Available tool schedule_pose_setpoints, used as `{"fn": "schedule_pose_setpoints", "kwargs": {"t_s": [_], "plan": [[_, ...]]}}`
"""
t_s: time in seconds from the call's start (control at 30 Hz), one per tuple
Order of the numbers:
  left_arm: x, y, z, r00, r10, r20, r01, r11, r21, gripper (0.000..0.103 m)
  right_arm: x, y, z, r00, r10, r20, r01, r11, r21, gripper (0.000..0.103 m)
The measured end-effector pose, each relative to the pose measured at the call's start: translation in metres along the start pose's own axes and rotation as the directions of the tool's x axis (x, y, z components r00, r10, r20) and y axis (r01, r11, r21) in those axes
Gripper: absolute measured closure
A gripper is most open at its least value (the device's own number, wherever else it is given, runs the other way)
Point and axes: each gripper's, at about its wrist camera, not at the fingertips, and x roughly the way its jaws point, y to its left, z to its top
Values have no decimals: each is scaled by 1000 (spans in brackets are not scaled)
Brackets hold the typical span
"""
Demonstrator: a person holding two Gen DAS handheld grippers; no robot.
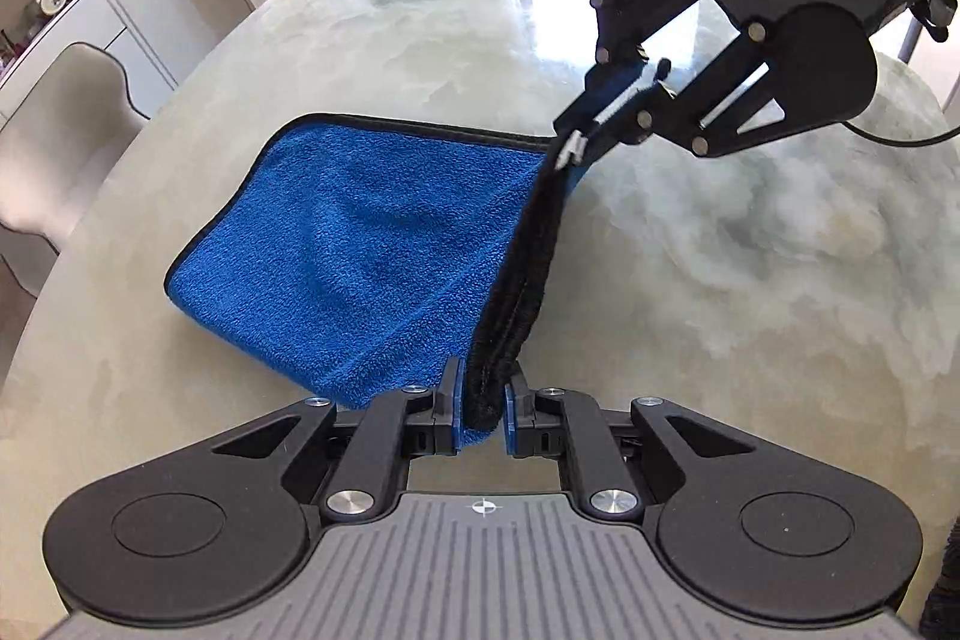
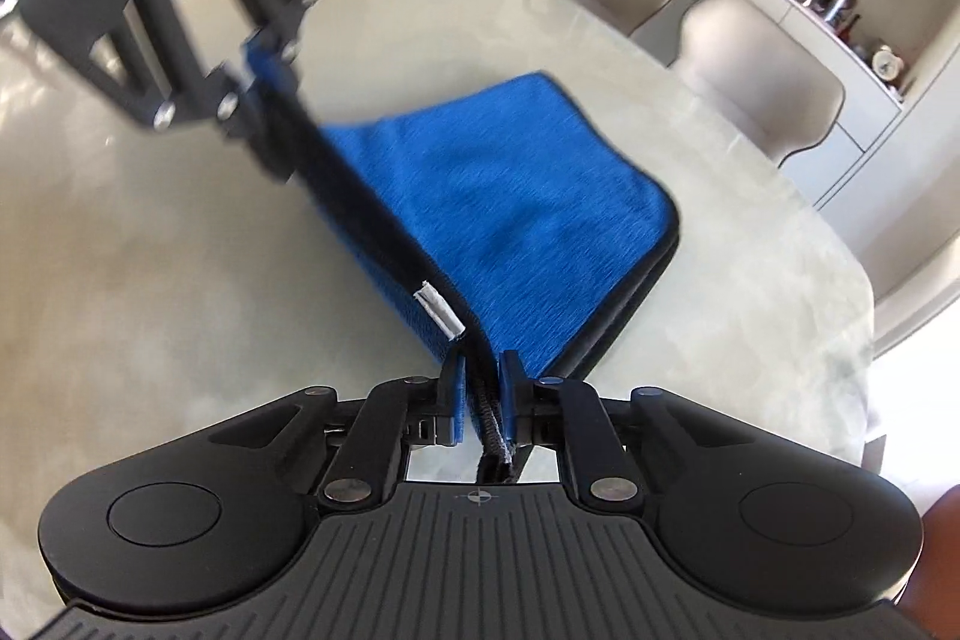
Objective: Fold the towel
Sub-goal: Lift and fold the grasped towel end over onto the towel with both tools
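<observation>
Both tools pinch one edge of a blue microfiber towel, lifting it off the tabletop.

Left tool (image 1: pixel 485 403) is clamped on the near end of the black-bound hem; right tool (image 1: pixel 585 133), at 1 o'clock in the left view, is clamped on the far end by the white care tag (image 2: pixel 441 309). The blue microfiber towel (image 1: pixel 372 244) already looks doubled, its lower part resting on the marble tabletop (image 1: pixel 780 268) toward 10 o'clock. Soft, light, floppy (sags between grips), so hold the corners at the stitched hem and keep the edge taut.
</observation>
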Motion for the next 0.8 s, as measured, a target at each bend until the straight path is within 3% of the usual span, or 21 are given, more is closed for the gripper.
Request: {"fn": "schedule_pose_setpoints", "kwargs": {"t_s": [0.57,0.8], "plan": [[3,86,32,998,30,50,-20,983,-183,92,19,-64,45,998,-23,57,26,998,-53,93],[21,140,44,999,23,36,-10,941,-338,92,53,-91,74,999,-34,36,36,997,-63,93]]}}
